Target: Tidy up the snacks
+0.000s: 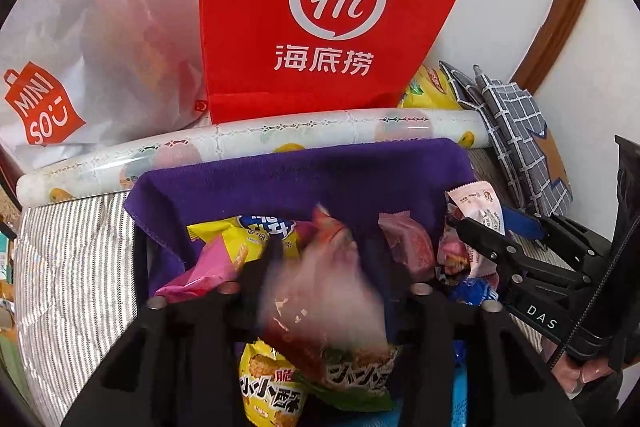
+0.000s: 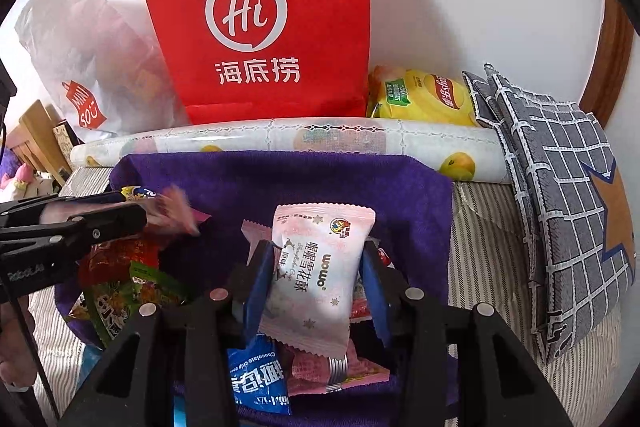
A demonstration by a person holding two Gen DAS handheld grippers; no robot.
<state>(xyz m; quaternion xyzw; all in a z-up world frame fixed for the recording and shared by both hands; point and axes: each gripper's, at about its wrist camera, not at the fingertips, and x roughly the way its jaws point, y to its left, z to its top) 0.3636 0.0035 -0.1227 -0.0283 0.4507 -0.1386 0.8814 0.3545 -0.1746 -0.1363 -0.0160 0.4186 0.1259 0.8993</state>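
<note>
Pale pink snack packet [image 2: 320, 267] is clamped in the right claw [image 2: 316, 283] above the purple-lined basket [image 2: 280, 179]. Blurred reddish packet [image 1: 320, 287] is seen between the part-open left claw [image 1: 324, 291], grip unclear. It may be dropped outside the basket if released off-centre.

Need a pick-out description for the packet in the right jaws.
Start at the big red Haidilao bag against the wall, then drop to the purple cloth below it. Held upright over the cloth is a pale pink snowflake-crisp packet, the only one gripped between blue-padded jaws.
</note>
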